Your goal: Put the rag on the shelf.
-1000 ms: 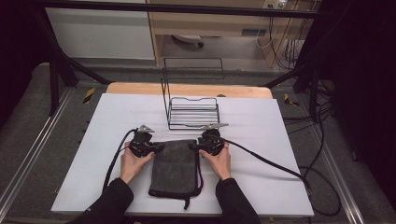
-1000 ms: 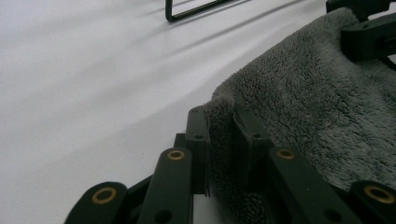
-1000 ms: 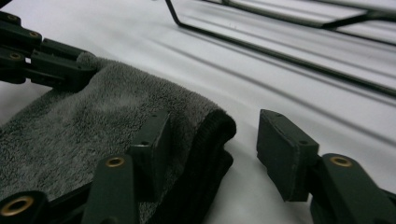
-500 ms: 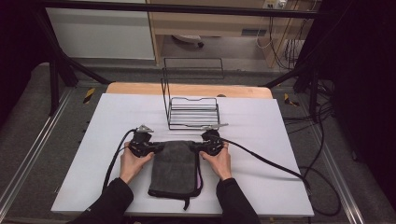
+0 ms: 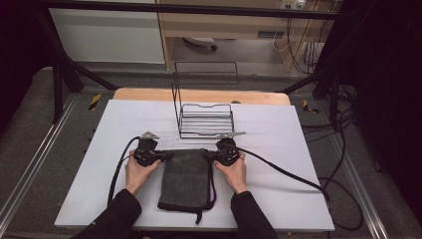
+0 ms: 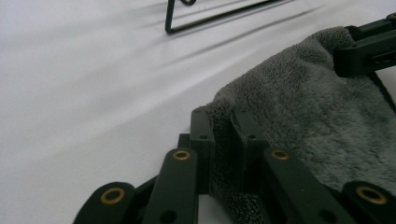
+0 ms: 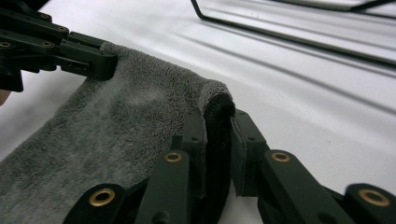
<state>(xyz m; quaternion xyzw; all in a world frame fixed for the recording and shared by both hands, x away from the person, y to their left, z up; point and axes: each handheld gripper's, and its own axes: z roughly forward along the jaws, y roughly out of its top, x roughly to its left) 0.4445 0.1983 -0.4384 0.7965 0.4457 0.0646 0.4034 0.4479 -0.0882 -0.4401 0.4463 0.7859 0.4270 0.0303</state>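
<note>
A folded dark grey towel (image 5: 186, 179) lies flat at the near middle of the white table (image 5: 124, 119). My left gripper (image 5: 166, 155) pinches its far left corner, and the plush cloth (image 6: 317, 116) is wedged between the pads (image 6: 201, 140). My right gripper (image 5: 211, 155) is shut on the far right corner, where the towel's folded black-trimmed edge (image 7: 217, 105) sits between its jaws. Both pairs of jaws have just been closing on the cloth. Each gripper view also shows the other gripper: the right gripper (image 6: 364, 51) and the left gripper (image 7: 60, 51), each on its own corner.
A black wire rack (image 5: 206, 119) stands just beyond the towel; its base wires (image 6: 210, 16) (image 7: 289, 32) lie close ahead of both grippers. Black cables (image 5: 278, 169) trail off to either side. A wooden board (image 5: 199, 95) borders the table's far edge.
Both hands stay at the towel's far corners. The right gripper's jaws have drawn in onto its corner. The towel has not shifted.
</note>
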